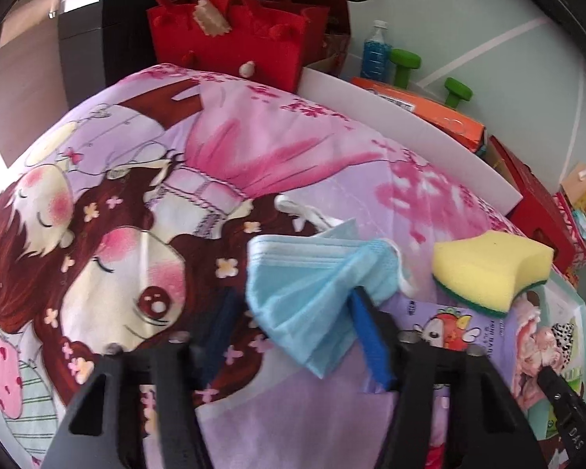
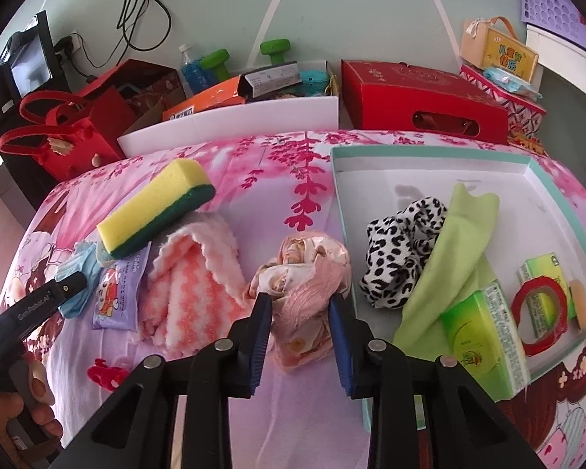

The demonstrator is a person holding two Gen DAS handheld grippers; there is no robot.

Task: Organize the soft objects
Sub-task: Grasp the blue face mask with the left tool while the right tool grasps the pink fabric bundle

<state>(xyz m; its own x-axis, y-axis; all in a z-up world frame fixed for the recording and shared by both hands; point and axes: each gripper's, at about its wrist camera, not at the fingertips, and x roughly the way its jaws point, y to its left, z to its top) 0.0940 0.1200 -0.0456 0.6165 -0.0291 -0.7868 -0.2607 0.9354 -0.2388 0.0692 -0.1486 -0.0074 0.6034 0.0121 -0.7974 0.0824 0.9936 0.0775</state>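
A crumpled blue face mask (image 1: 312, 293) lies on the cartoon-print bedsheet (image 1: 136, 215), between the blue pads of my left gripper (image 1: 293, 297). The right pad pokes into its folds; the left pad stands just short of it. Beside it sit a yellow-green sponge (image 1: 488, 269) and a wipes pack (image 1: 449, 324). In the right wrist view my right gripper (image 2: 299, 299) is shut on a bunched pink satin cloth (image 2: 308, 273), both pads against it. A fluffy pink-white towel (image 2: 191, 285) lies to its left. The teal-rimmed box (image 2: 429, 150) holds a leopard cloth (image 2: 402, 250) and a green cloth (image 2: 461, 250).
The box also holds green tissue packs (image 2: 484, 340) and a red tape ring (image 2: 543, 336). Behind the bed stand a red felt bag (image 1: 230, 39), a white foam board (image 2: 234, 125), a red carton (image 2: 418, 97) and green dumbbells (image 2: 215, 62). A hand (image 2: 19, 410) grips the left tool.
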